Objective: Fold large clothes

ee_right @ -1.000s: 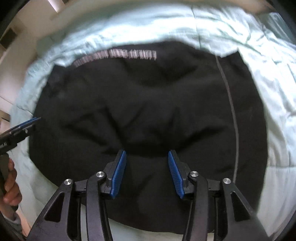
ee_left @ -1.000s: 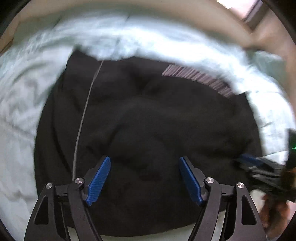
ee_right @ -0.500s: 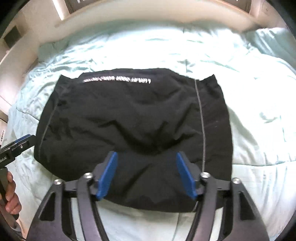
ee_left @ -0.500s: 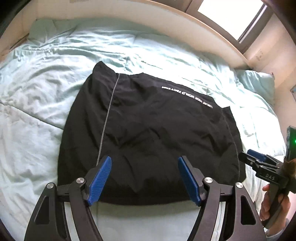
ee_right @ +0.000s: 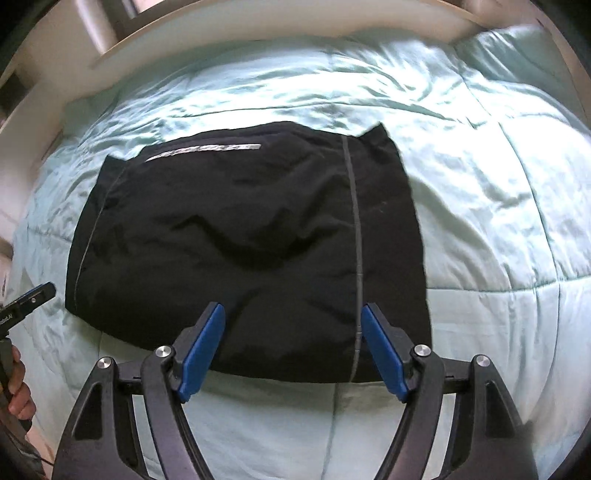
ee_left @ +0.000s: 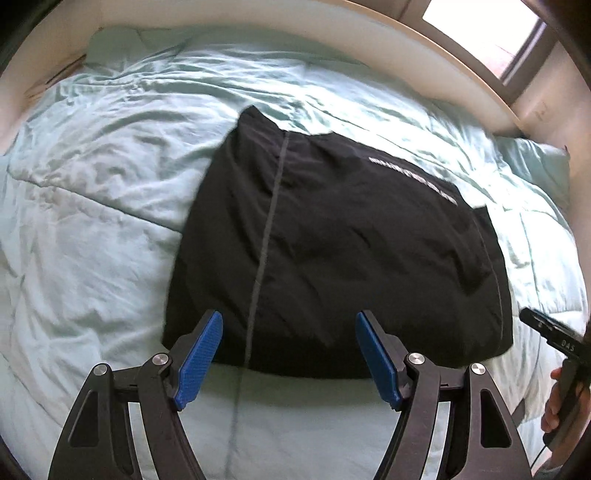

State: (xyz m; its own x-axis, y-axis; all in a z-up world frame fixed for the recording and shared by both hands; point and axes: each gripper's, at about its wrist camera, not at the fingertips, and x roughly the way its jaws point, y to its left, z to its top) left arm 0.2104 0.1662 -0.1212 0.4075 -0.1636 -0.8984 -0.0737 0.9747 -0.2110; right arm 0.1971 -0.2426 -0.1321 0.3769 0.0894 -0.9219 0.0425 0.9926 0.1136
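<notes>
Lying flat on the pale green quilt point(ee_left: 96, 206) of the bed, the black garment point(ee_left: 343, 251) is folded into a broad, roughly square block near the middle of the bedding. In the left wrist view its longer side runs from the near edge up toward the headboard point(ee_left: 332, 33), with a thin grey stripe point(ee_left: 267, 236) along that line near its left side and a short band of white lettering point(ee_left: 413, 181) close to the far right corner. In the right wrist view the garment point(ee_right: 243, 243) sits with the lettering point(ee_right: 203, 151) at the far edge and the stripe point(ee_right: 354, 236) toward the right. Left gripper point(ee_left: 290, 354): fingers point(ee_left: 199, 356) spread wide, nothing between them, held above the near edge of the garment. Right gripper point(ee_right: 293, 349): fingers point(ee_right: 201, 350) also apart and empty; they have just been opening, with no cloth caught. Each gripper shows at the edge of the other's view, with a hand point(ee_left: 565, 410) on the handle. Against a second ago, the garment fills far less of both views, more quilt shows round it, and a pillow point(ee_left: 532, 162) is now in sight at the right.
</notes>
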